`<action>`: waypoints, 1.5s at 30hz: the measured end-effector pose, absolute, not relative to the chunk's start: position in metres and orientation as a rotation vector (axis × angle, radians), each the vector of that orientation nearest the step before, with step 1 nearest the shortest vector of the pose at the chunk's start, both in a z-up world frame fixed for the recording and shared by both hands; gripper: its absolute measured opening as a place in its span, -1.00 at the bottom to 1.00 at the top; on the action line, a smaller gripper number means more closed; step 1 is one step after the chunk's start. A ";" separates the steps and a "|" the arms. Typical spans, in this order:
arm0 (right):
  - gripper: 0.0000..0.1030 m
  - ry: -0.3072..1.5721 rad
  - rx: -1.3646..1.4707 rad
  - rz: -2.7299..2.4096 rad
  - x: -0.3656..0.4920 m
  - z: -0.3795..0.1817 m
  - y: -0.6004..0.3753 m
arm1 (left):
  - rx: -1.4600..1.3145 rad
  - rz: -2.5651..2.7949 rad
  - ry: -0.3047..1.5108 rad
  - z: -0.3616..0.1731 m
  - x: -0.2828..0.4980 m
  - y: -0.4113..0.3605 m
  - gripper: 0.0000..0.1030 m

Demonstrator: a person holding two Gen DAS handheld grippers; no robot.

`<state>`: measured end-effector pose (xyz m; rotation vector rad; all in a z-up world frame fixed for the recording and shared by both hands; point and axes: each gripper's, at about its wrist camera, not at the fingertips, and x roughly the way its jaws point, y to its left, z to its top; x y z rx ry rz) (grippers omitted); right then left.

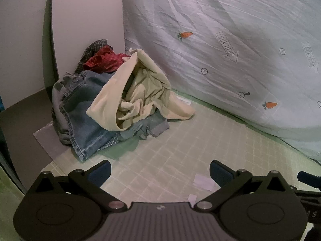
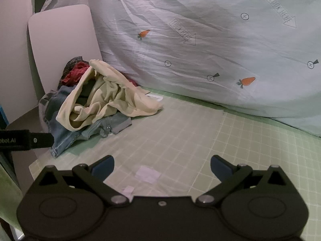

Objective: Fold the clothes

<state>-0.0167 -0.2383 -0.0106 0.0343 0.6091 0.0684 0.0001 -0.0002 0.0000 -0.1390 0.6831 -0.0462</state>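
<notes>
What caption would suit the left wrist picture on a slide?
Open left gripper hovers over a gridded mat, facing a heap: cream garment atop denim jeans.

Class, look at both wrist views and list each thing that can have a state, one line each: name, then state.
left gripper: open, empty, above the mat.
right gripper: open, empty, above the mat.
cream garment: unfolded, crumpled on top of the pile.
denim garment: unfolded, bunched under the cream one.
red garment: crumpled at the back of the pile.
carrot-print sheet: wrinkled, draped behind the mat.
grid mat: lying flat.

"LOOK HERE" on sheet (image 1: 230,40)
</notes>
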 end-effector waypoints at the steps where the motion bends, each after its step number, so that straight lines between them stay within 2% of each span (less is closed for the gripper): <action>1: 1.00 0.609 0.035 0.069 -0.017 -0.011 -0.238 | -0.136 -0.045 0.682 0.000 0.000 -0.001 1.00; 45: 1.00 0.636 0.080 0.061 -0.012 -0.016 -0.240 | -0.089 -0.042 0.703 0.000 0.007 -0.009 1.00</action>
